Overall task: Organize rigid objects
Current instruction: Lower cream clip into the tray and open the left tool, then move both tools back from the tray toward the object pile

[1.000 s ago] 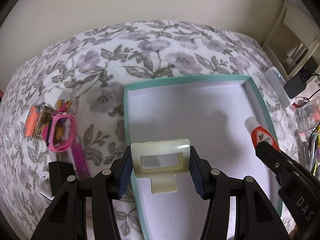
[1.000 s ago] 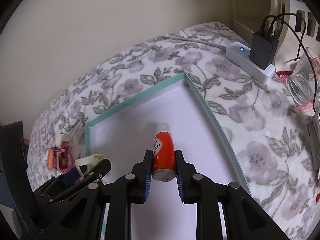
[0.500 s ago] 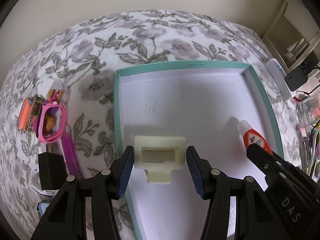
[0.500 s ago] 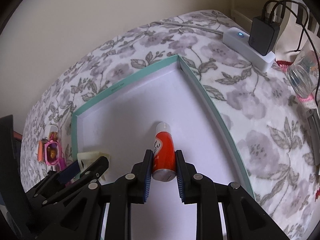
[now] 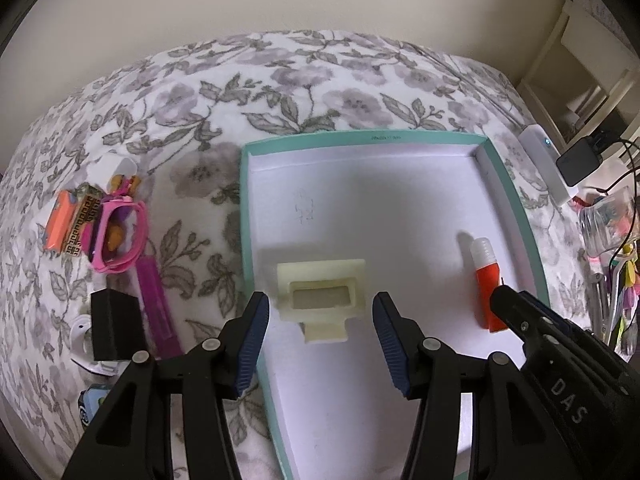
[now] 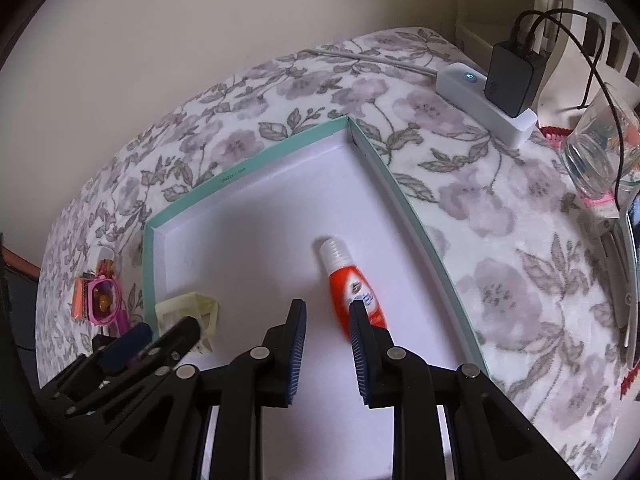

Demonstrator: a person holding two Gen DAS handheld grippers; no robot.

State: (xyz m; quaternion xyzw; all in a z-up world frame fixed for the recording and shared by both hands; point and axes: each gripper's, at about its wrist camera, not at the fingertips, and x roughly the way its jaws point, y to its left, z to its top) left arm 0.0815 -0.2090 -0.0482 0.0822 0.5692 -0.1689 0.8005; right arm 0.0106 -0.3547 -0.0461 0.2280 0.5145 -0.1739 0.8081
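Both my grippers, left (image 5: 320,328) and right (image 6: 326,340), gape empty; cream clip (image 5: 322,294) and orange tube (image 6: 354,292) lie in the teal tray (image 5: 516,200); pink watch (image 5: 118,236) pile remains outside.

floral bedspread (image 6: 472,196) | white power strip (image 6: 486,104) (black charger (image 6: 514,80) plugged in) | clear glass (image 6: 596,160)

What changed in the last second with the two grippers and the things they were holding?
Both let go. The left gripper opened, leaving the cream plastic piece in the teal box. The right gripper opened off the orange tube, now lying in the box. The items on the blanket stayed put.
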